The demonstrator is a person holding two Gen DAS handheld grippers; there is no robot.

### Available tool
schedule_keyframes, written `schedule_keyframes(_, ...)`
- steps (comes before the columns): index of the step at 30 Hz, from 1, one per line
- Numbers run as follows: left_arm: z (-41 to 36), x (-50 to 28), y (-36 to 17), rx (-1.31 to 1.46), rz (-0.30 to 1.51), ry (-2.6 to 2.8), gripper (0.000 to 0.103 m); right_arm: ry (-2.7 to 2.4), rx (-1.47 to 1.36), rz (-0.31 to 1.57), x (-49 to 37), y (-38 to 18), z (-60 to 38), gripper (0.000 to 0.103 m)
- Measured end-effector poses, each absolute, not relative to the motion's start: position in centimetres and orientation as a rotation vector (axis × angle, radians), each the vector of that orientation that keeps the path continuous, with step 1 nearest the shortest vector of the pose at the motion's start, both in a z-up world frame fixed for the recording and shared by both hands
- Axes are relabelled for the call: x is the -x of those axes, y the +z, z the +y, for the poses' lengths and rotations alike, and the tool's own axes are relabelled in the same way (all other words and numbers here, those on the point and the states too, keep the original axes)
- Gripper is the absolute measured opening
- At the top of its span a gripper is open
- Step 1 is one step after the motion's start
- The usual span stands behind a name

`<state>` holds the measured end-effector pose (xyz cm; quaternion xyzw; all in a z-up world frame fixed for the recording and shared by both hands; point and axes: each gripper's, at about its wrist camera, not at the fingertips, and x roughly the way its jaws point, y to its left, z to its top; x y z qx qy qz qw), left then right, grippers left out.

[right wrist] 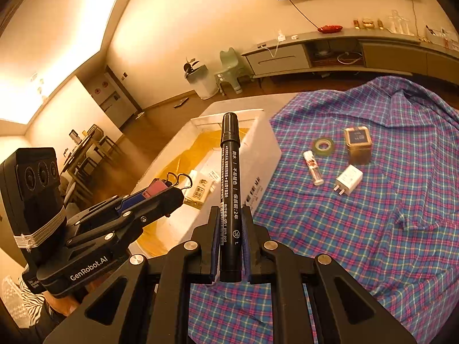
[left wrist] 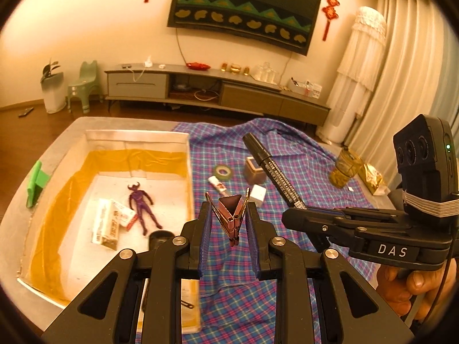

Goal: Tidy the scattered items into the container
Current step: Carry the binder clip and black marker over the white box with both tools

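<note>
My left gripper (left wrist: 229, 205) is shut on a pink binder clip (left wrist: 231, 215), held above the plaid cloth just right of the white foam box (left wrist: 137, 137) lined in yellow. My right gripper (right wrist: 229, 218) is shut on a black marker (right wrist: 229, 172) that sticks out forward and up; it hovers beside the box's near corner. In the box lie a purple figure (left wrist: 142, 205), a white carton (left wrist: 107, 228) and a dark object (left wrist: 160, 236). On the cloth lie a tape roll (right wrist: 324, 145), a tin (right wrist: 358, 143), a small tube (right wrist: 313, 167) and a white charger (right wrist: 348, 179).
A plaid shirt (right wrist: 373, 229) covers the right half of the table. A green item (left wrist: 36, 183) lies at the table's left edge. A glass jar (left wrist: 345, 167) and a gold packet (left wrist: 373, 177) stand at the far right. A hand (left wrist: 413, 289) grips the right tool.
</note>
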<state>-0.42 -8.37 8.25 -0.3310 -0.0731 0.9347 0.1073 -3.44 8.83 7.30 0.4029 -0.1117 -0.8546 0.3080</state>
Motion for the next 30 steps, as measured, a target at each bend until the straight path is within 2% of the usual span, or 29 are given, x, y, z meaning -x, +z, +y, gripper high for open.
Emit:
schedule_keyframes(17,-13.4,0.3,7.9,0.985,-0.312,2.81,0.024,-2.205,-0.985,-0.217,3.3,8.5,2.2,0.015)
schedule_keyframes(30,-18.4,1.1,6.1,1.137,-0.447,2.853,0.024,-2.162,-0.996,-0.198,4.1,7.5,-1.2,0.015)
